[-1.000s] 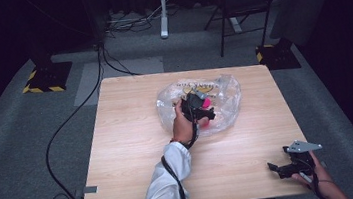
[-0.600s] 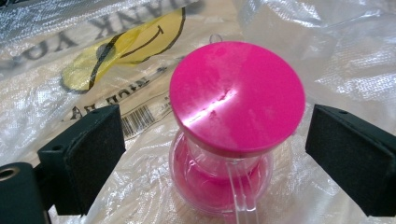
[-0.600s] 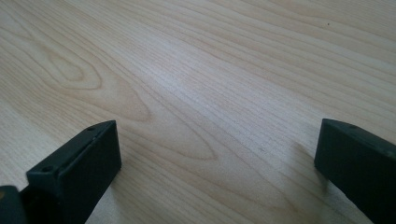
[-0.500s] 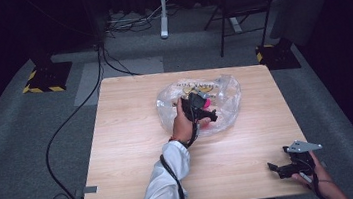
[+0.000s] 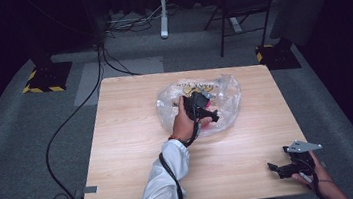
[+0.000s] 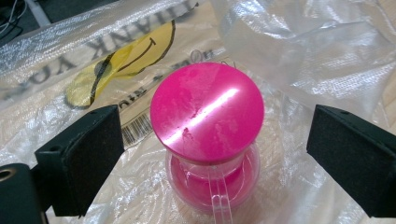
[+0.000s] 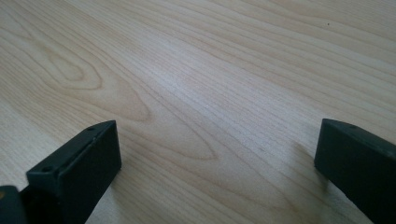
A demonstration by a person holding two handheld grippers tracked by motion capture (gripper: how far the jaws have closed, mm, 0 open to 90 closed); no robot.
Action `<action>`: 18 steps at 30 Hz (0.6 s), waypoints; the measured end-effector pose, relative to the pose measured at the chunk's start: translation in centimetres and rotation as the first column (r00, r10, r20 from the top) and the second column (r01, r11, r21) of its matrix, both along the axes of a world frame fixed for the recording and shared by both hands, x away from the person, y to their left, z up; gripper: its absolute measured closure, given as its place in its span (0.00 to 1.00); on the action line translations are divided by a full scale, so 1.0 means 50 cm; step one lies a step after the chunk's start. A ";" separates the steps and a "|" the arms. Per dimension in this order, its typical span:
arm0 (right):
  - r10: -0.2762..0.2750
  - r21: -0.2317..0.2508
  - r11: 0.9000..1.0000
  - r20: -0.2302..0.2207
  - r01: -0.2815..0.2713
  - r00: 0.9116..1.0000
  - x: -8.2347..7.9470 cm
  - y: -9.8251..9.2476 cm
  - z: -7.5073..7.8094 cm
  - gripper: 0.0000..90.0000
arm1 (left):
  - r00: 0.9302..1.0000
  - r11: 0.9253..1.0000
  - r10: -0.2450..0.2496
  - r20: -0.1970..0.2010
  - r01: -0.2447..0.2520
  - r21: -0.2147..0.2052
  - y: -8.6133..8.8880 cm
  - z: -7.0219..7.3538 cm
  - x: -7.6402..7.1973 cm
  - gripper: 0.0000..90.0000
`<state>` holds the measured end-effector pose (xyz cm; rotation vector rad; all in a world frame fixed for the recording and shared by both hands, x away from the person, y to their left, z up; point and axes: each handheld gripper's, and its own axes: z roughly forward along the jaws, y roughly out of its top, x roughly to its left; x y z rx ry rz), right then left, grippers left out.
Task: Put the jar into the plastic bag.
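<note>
Pink-lidded jar (image 6: 208,135) is seen standing upright on the clear plastic bag (image 5: 225,99), which lies crumpled at the middle of the wooden table (image 5: 135,149), toward its far side. Going from left to right across the table, the left gripper (image 5: 205,112) is met first: it is held over the bag, and in the left gripper view its jaws have just been opening and now stand wide, one to each side of the jar's lid, with a clear gap on both sides, so nothing is gripped. The step in hand is judged to be the release of the jar onto the bag, or a fresh grasp of it; which of the two cannot be told. For a clean release, the jaws should be kept wide and the gripper drawn straight back, so that the lid is not clipped and the jar is not tipped on the soft, uneven plastic. Loose folds of the bag should be kept out from between the pads. Farther right, near the table's near corner, the right gripper (image 5: 289,168) is held low over bare wood, its jaws spread wide and empty.
</note>
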<state>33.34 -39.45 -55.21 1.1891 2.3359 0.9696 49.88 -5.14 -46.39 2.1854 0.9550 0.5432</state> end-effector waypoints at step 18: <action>0.001 0.000 1.000 0.000 -0.001 1.000 0.000 0.000 0.000 0.00 | 0.997 0.992 -0.074 0.029 0.071 0.102 0.002 0.034 -0.030 0.04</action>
